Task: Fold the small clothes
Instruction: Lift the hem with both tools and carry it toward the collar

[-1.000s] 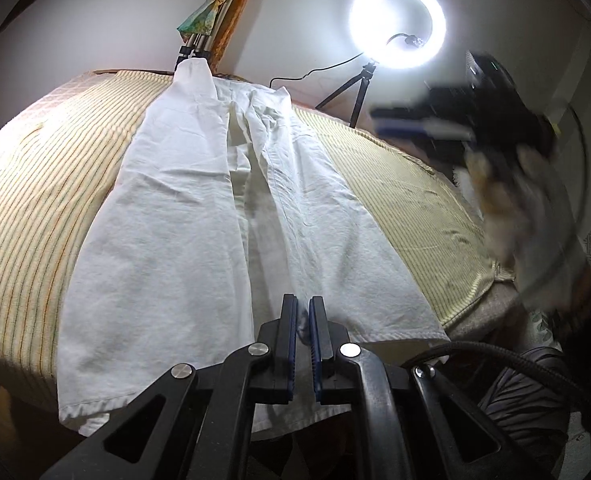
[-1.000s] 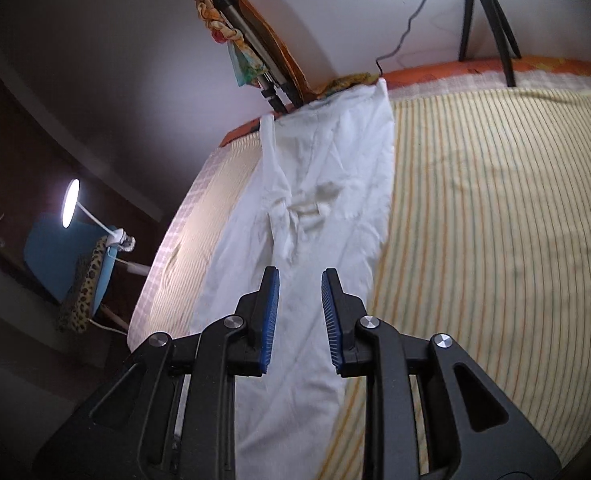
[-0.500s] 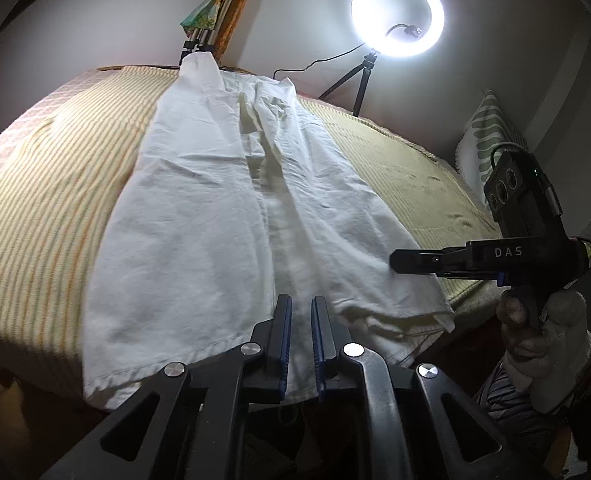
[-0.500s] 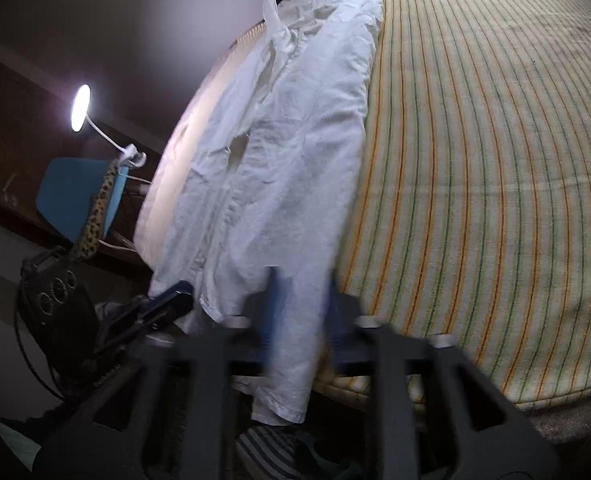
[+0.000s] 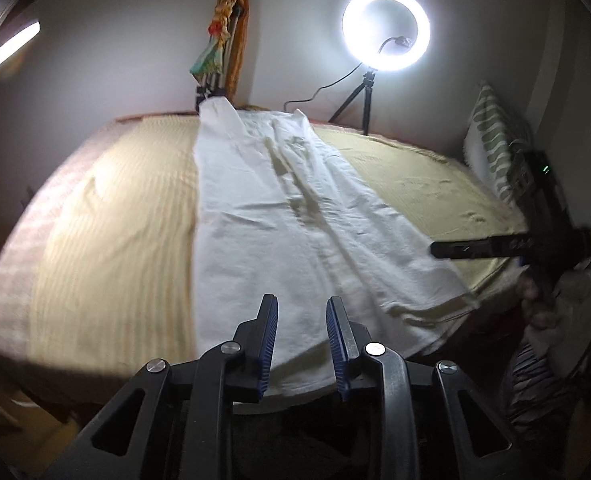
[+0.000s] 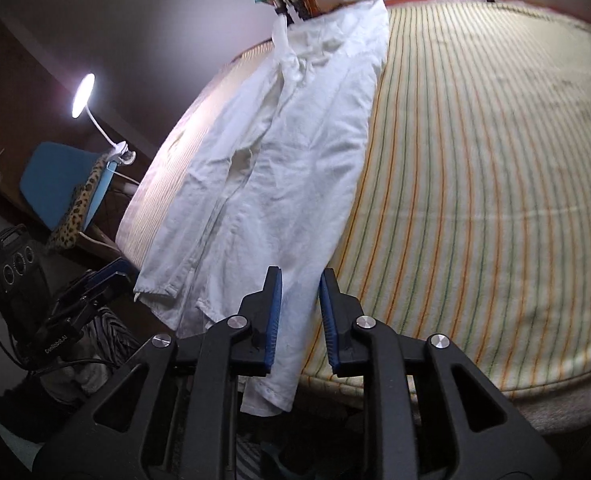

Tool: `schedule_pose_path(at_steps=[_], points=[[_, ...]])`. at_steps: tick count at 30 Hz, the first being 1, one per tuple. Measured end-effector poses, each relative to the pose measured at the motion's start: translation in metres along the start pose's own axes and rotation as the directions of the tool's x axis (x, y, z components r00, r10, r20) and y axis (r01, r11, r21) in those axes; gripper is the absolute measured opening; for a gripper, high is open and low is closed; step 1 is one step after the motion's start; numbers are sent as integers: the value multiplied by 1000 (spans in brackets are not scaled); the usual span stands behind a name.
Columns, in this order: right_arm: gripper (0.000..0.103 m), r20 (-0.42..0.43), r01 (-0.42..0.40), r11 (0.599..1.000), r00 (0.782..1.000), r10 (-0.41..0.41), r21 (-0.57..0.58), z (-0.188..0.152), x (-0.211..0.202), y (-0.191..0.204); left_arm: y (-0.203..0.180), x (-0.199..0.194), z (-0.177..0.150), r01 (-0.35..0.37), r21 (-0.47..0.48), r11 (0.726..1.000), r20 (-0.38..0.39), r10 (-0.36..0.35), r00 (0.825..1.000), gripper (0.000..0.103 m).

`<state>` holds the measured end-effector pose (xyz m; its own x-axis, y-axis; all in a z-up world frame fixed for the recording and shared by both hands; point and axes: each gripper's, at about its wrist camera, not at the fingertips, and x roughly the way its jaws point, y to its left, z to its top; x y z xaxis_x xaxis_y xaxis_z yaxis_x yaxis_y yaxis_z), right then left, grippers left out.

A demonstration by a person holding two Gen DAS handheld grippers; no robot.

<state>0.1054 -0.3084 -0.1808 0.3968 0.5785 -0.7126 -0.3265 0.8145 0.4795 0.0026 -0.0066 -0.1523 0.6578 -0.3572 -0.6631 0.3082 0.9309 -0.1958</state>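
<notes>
Bed [image 5: 107, 240] fills both views, covered with a cream sheet striped in orange and green.

White trousers [image 5: 279, 216] lie flat along the bed, waist toward the far wall, leg hems at the near edge; the hems droop slightly over that edge. In the right wrist view the same trousers [image 6: 279, 168] run down the left part of the mattress, with bare striped sheet to the right.

Ring light [image 5: 386, 34] on a tripod stands behind the bed, lit. A green-patterned pillow [image 5: 491, 140] leans at the right side.

Left hand-held gripper [image 5: 301, 342]: jaws parted and opening, over the near hem; the pads do not press the cloth.

Right hand-held gripper [image 6: 300, 314]: jaws parted and opening, hem of the right trouser leg seen in the gap; no pinch visible. It also shows at the right of the left wrist view [image 5: 439, 249], side-on, just beside the trouser leg's outer edge.
</notes>
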Motion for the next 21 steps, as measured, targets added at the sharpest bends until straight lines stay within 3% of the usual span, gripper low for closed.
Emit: schedule_pose_path(at_steps=[2, 6, 11, 13, 14, 18, 20, 21], points=[[21, -3, -1, 1000, 1000, 2, 9, 0, 1, 0, 13, 3, 0, -29, -28, 999, -13, 28, 1000, 24], [21, -25, -38, 997, 999, 40, 68, -5, 7, -13, 49, 14, -1, -32, -174, 984, -45, 24, 999, 24], [21, -37, -136, 982, 989, 142, 133, -10, 8, -23, 87, 32, -10, 57, -367, 928, -106, -102, 989, 27], [27, -50, -163, 975, 984, 173, 151, -13, 10, -25, 88, 33, -15, 80, -387, 918, -110, -132, 985, 25], [28, -65, -179, 970, 979, 192, 165, -16, 13, -27, 87, 34, -17, 92, -389, 917, -114, -147, 983, 18], [28, -98, -197, 964, 971, 217, 178, -23, 21, -27, 81, 32, -18, 109, -388, 915, -115, -165, 979, 5], [23, -108, -222, 957, 964, 244, 187, -26, 22, -25, 81, 25, -17, 131, -404, 905, -99, -185, 978, 1], [13, -106, -227, 955, 963, 249, 190, -27, 22, -25, 79, 20, -17, 141, -402, 905, -87, -191, 978, 1]])
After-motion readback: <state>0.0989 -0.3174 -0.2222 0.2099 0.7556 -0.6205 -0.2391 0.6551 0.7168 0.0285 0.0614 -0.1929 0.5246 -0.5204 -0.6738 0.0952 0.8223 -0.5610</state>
